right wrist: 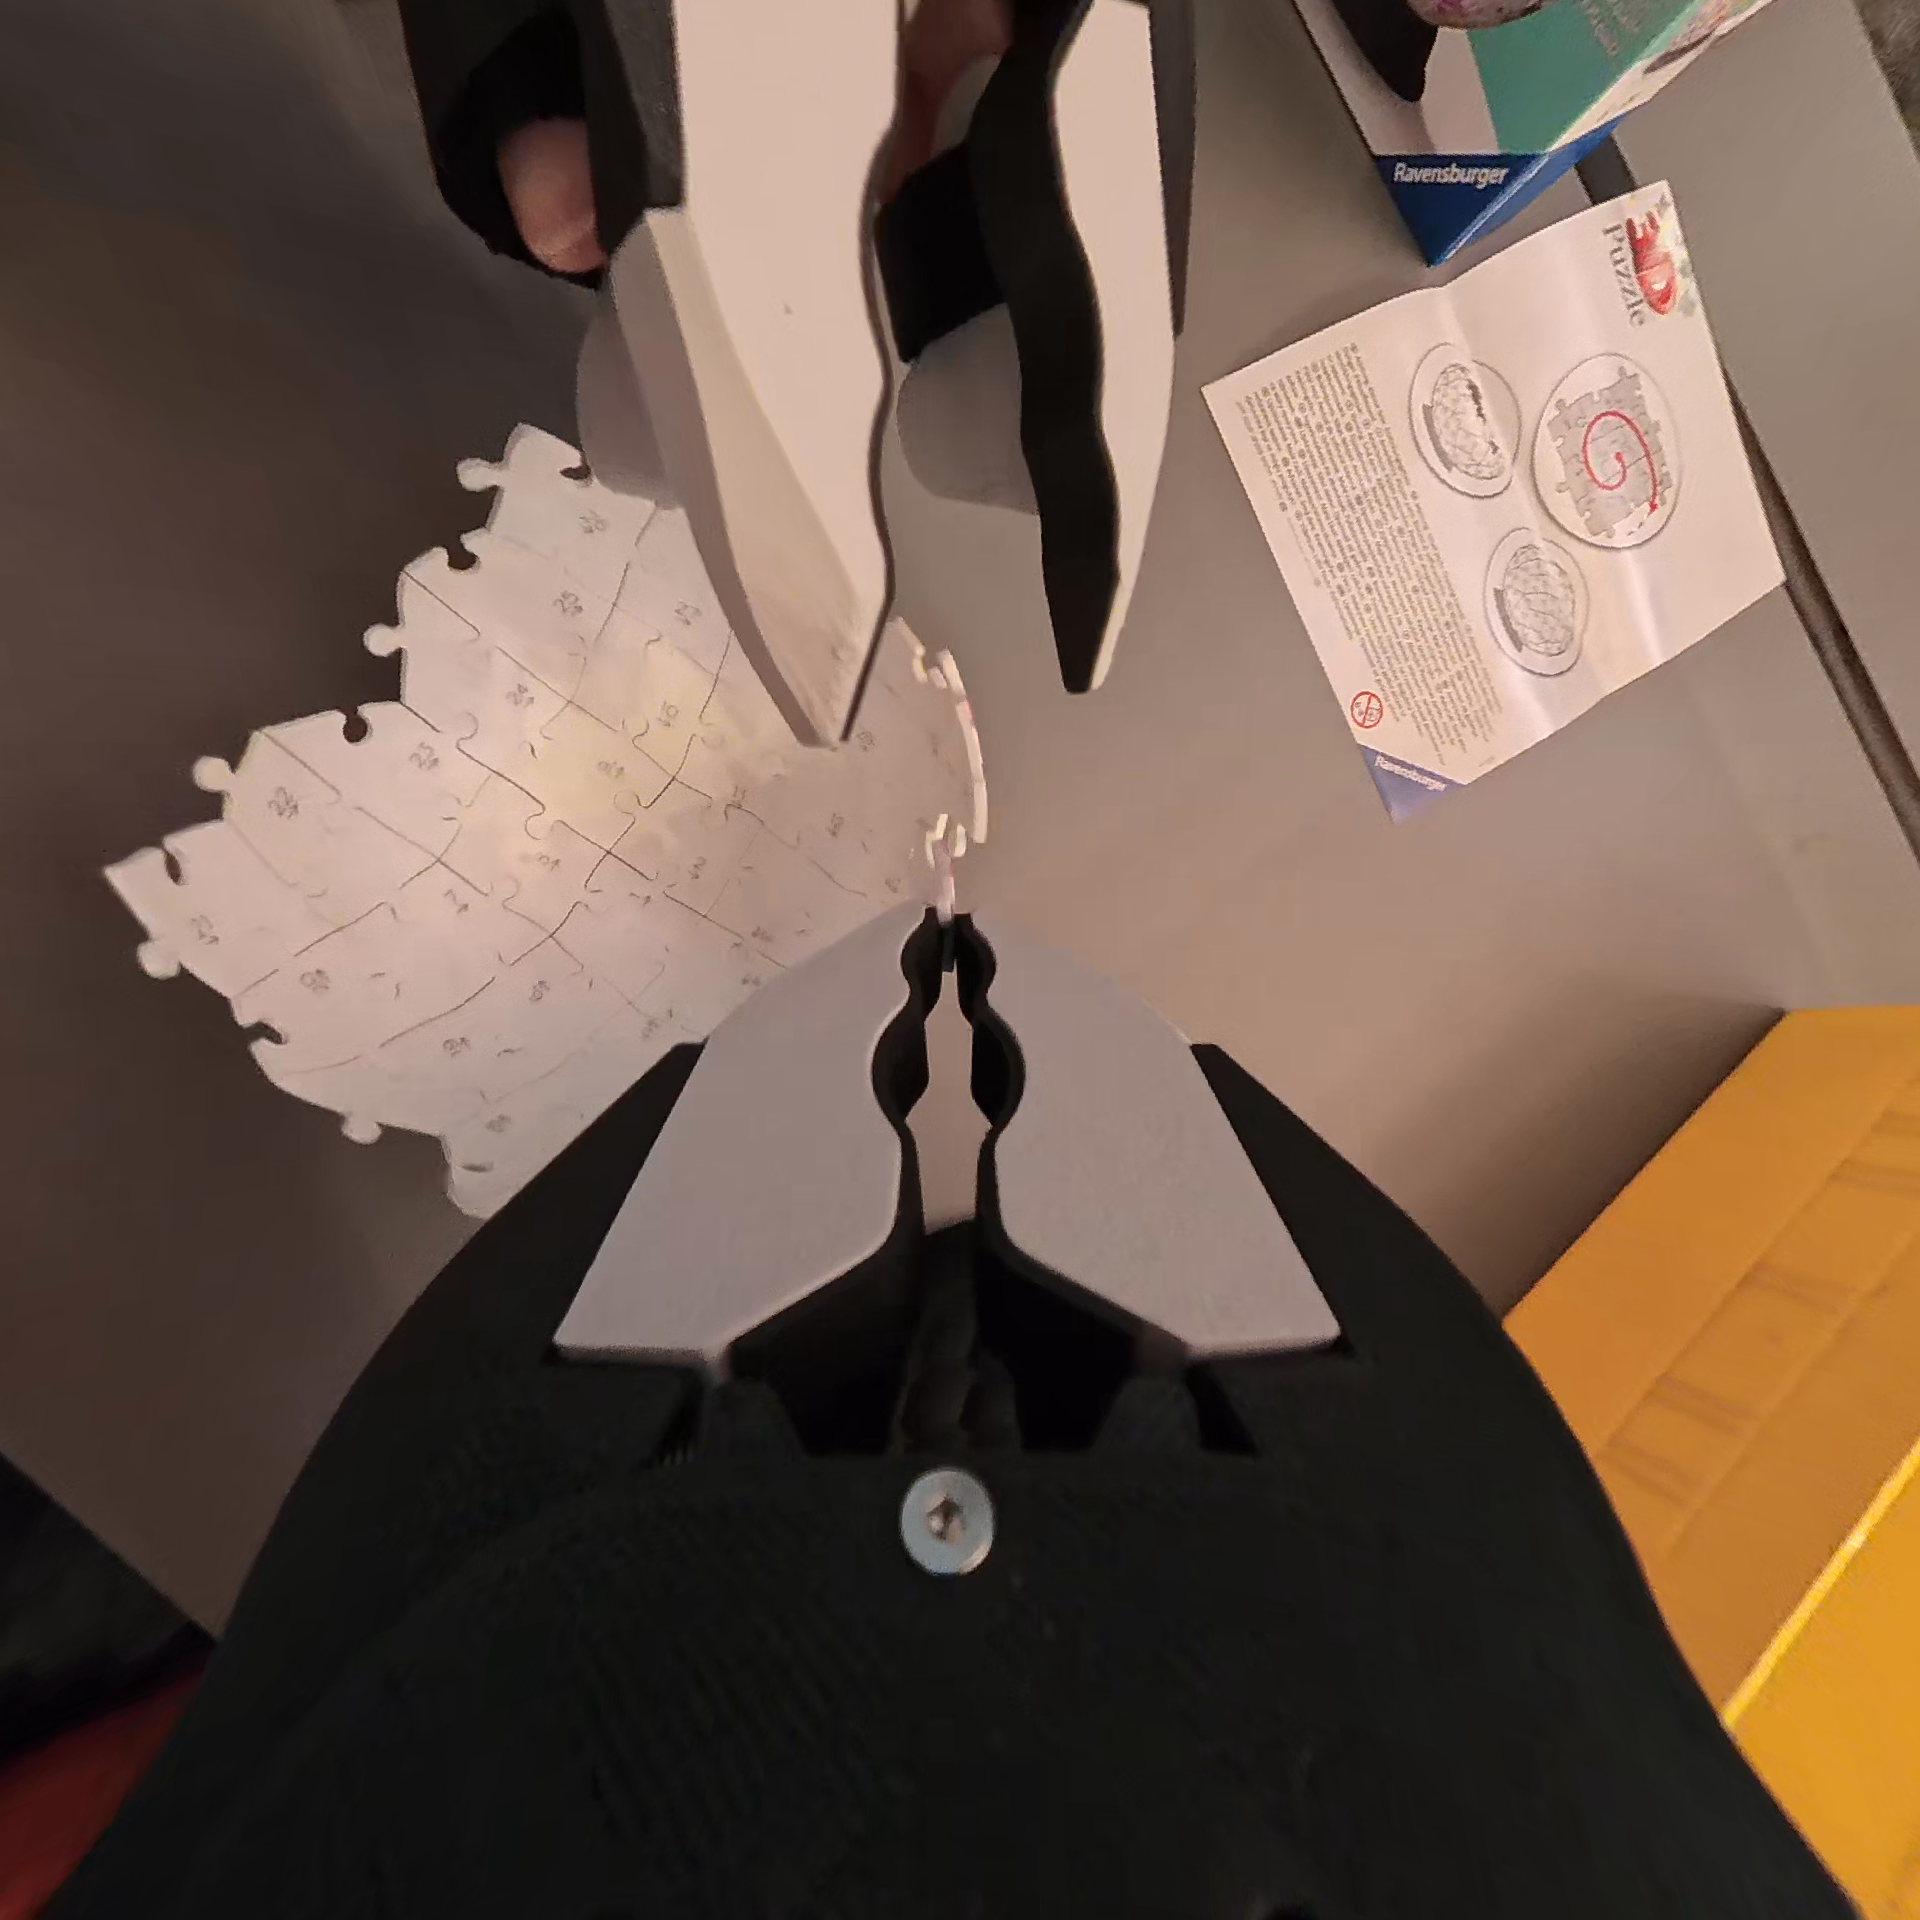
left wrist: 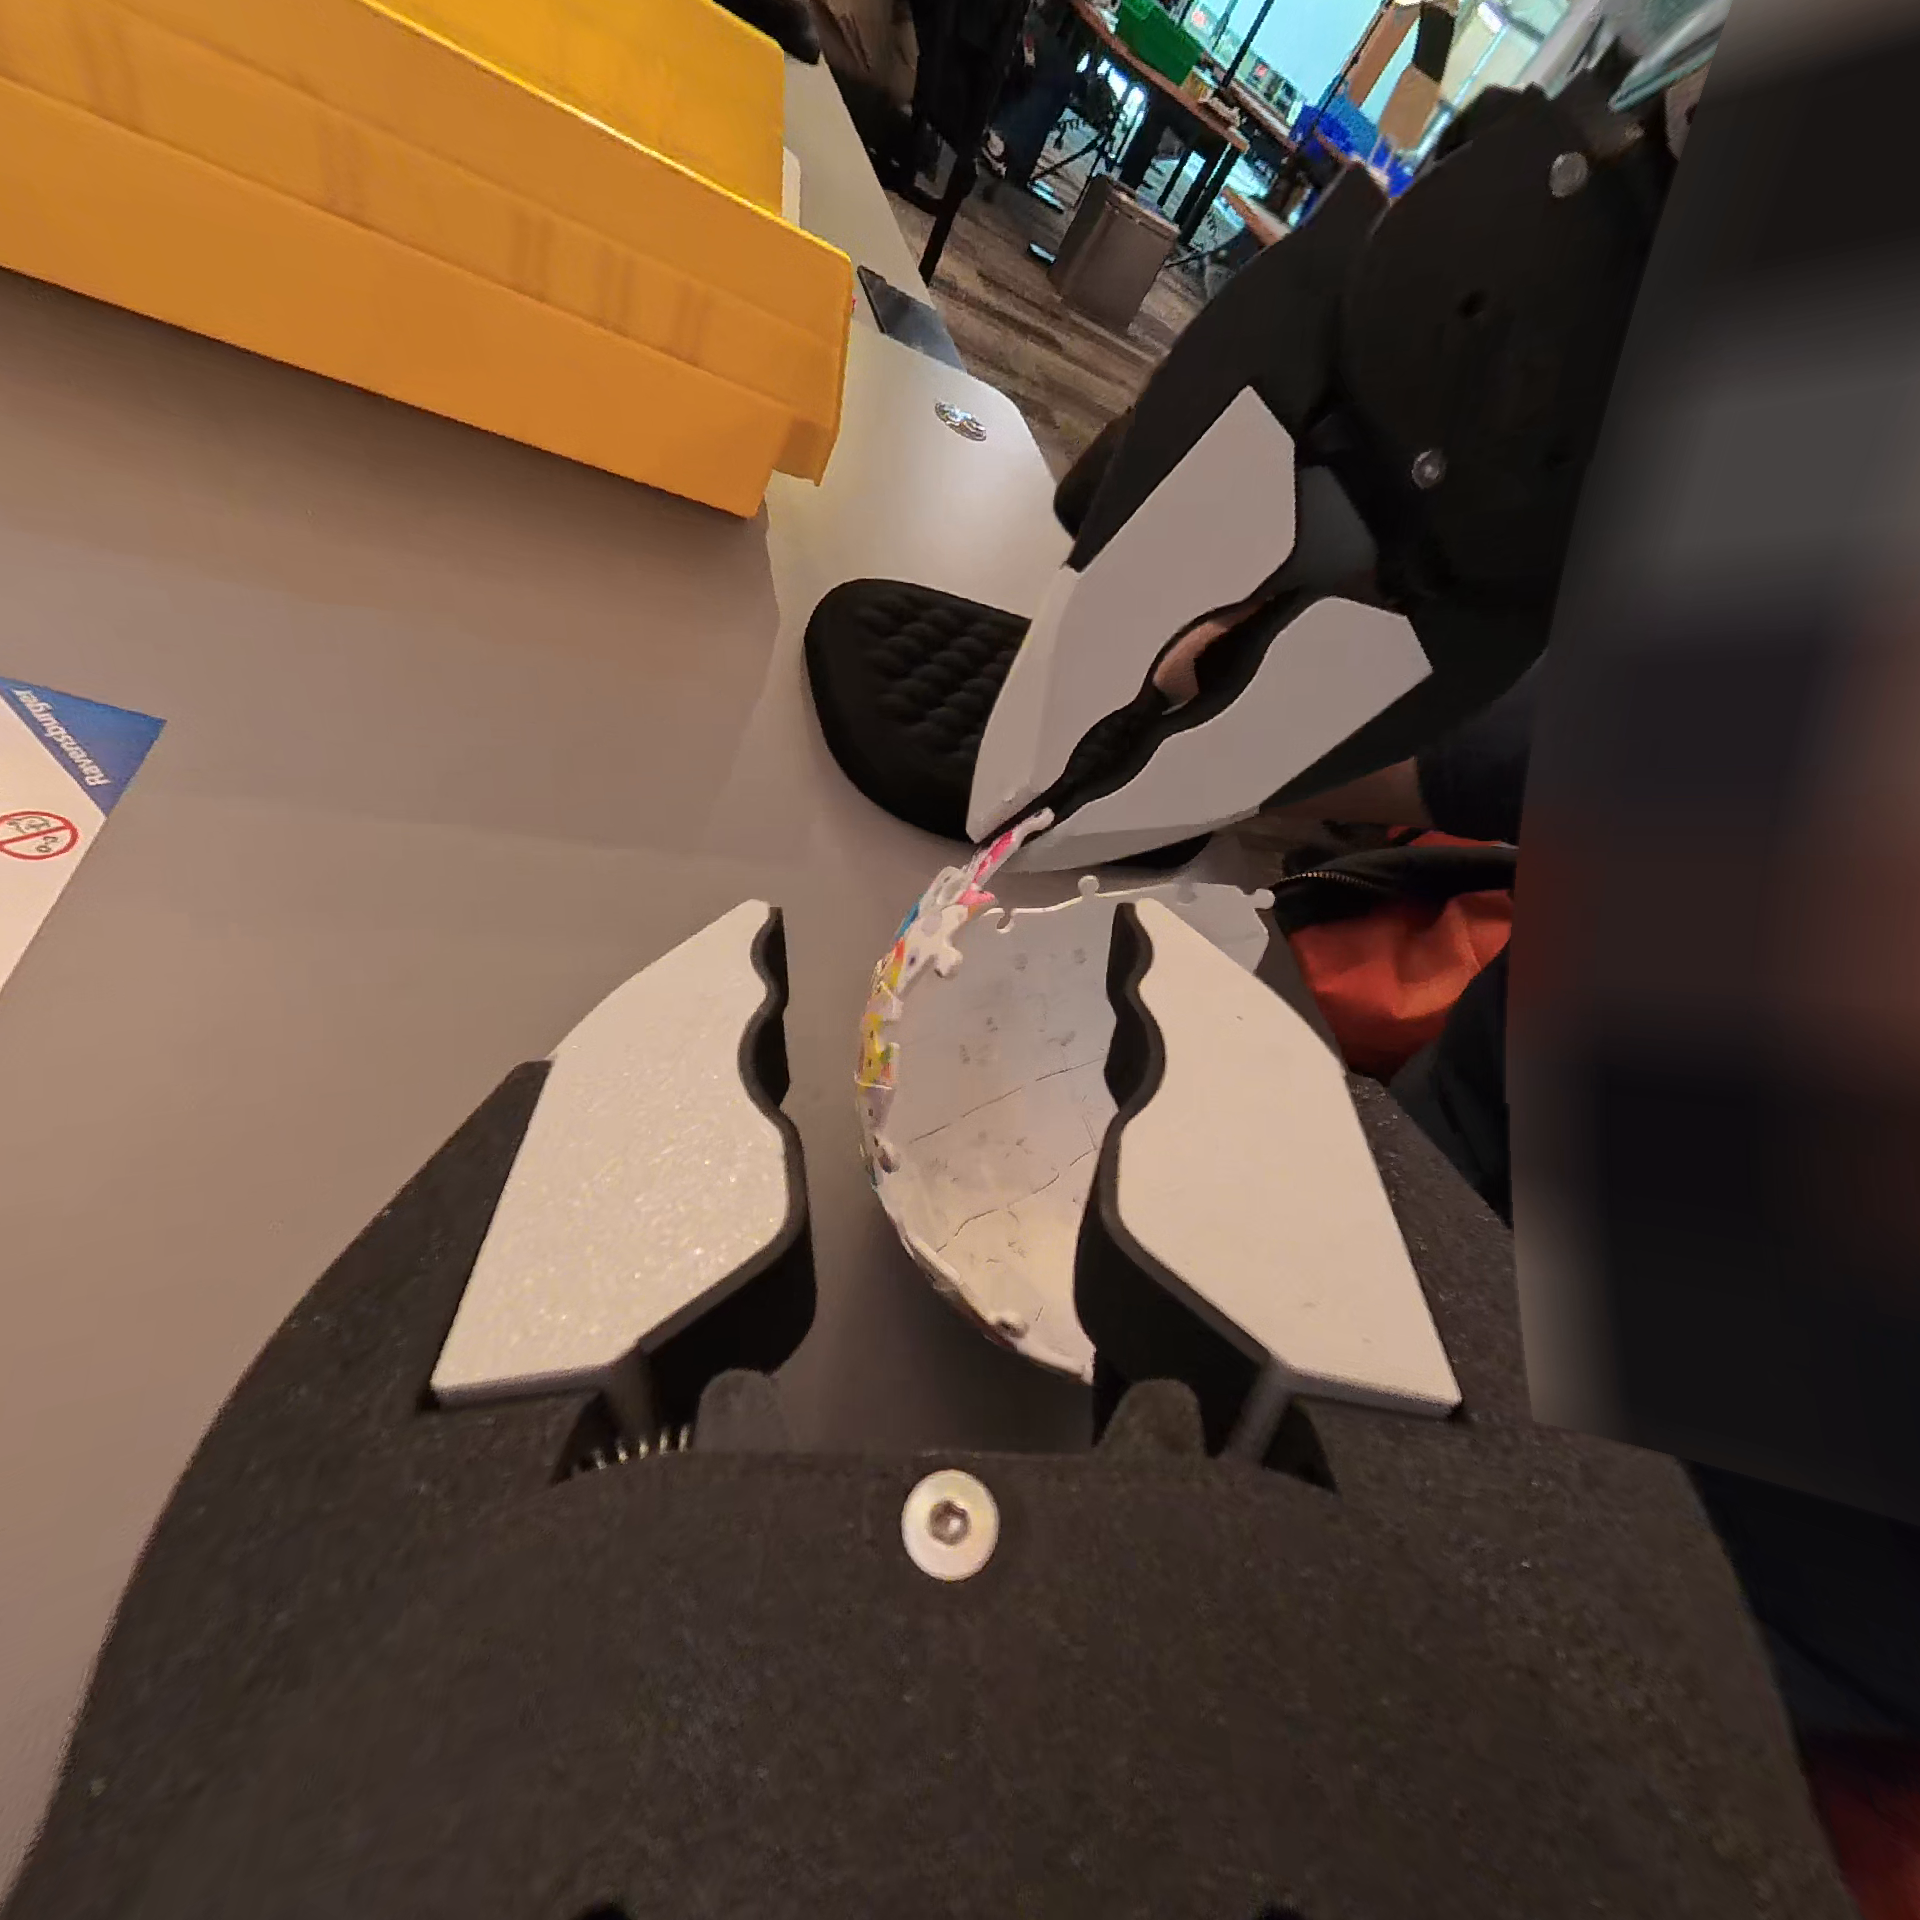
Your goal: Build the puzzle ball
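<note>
Left gripper (left wrist: 951, 1023) spread wide, straddling the curved white half-built puzzle shell (left wrist: 987, 1122) at centre frame; right gripper (right wrist: 948, 940) pinched on a small, seemingly pink-edged puzzle piece (right wrist: 943, 883) at the shell's rim.

Left gripper (left wrist: 951, 935) spread wide, jaws well apart, fingers level and pointing forward. Right gripper (right wrist: 948, 920) pinched almost shut at the tips, angled down toward the left one's fingertips from the far side. A bare fingertip (right wrist: 556, 223) peeking from a black glove behind the left gripper.
</note>
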Demonstrator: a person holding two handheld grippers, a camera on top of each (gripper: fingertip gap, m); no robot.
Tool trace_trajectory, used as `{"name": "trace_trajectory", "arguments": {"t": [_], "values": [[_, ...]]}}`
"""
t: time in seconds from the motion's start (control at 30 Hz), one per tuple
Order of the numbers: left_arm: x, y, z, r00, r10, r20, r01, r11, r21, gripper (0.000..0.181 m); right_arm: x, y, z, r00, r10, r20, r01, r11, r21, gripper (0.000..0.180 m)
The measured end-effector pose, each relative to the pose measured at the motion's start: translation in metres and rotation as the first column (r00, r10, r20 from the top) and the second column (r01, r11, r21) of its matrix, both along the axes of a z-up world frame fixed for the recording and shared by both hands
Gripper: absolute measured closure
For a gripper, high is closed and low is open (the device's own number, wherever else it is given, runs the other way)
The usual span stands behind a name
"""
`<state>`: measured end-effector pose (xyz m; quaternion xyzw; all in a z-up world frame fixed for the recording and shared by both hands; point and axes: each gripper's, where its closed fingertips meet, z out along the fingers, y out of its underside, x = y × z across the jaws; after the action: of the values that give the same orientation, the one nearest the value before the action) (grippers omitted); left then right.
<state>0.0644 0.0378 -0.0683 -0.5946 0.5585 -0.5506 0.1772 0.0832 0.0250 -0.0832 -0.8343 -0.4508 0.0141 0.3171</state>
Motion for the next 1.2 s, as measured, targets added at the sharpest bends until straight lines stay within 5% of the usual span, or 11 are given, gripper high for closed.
{"name": "trace_trajectory", "arguments": {"t": [1.2], "values": [[-0.007, 0.012, -0.002, 0.988, -0.150, 0.031, 0.152, 0.948, -0.281, 0.097, -0.007, 0.011, -0.005, 0.994, 0.024, 0.109, -0.033, 0.996, 0.080, 0.176]]}}
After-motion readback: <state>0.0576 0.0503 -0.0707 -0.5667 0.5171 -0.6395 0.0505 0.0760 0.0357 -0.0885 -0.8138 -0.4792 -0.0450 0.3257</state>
